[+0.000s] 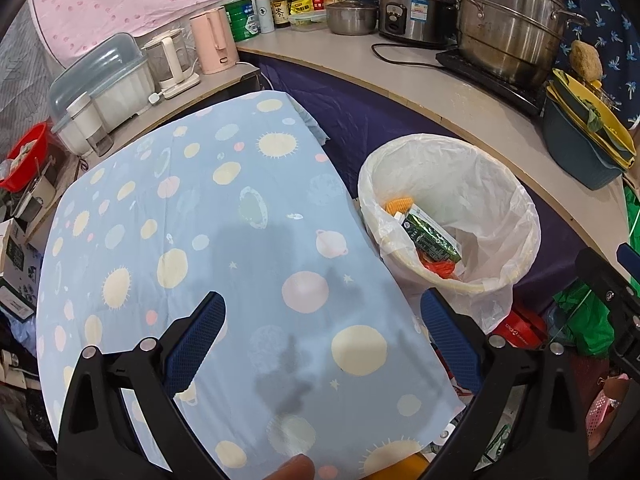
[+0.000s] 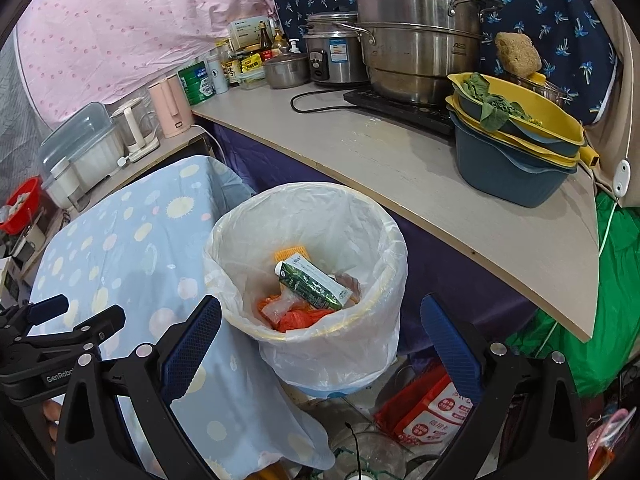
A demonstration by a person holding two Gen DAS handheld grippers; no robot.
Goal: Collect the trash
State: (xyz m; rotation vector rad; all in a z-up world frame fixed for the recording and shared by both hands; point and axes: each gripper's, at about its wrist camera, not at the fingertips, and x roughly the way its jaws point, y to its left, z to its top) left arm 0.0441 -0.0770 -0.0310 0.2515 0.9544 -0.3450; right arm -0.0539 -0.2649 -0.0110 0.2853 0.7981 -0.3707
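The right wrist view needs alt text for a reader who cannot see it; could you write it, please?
An open, empty right gripper hovers over a lined bin holding a green carton and orange wrappers. A blue cloth lies left, a counter with pots behind.

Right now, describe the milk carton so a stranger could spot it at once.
Find the white-lined trash bin standing between the blue planet-print tablecloth and the counter. Inside, on top of orange bags, lies the milk carton, the only green-and-white box with a white cap.
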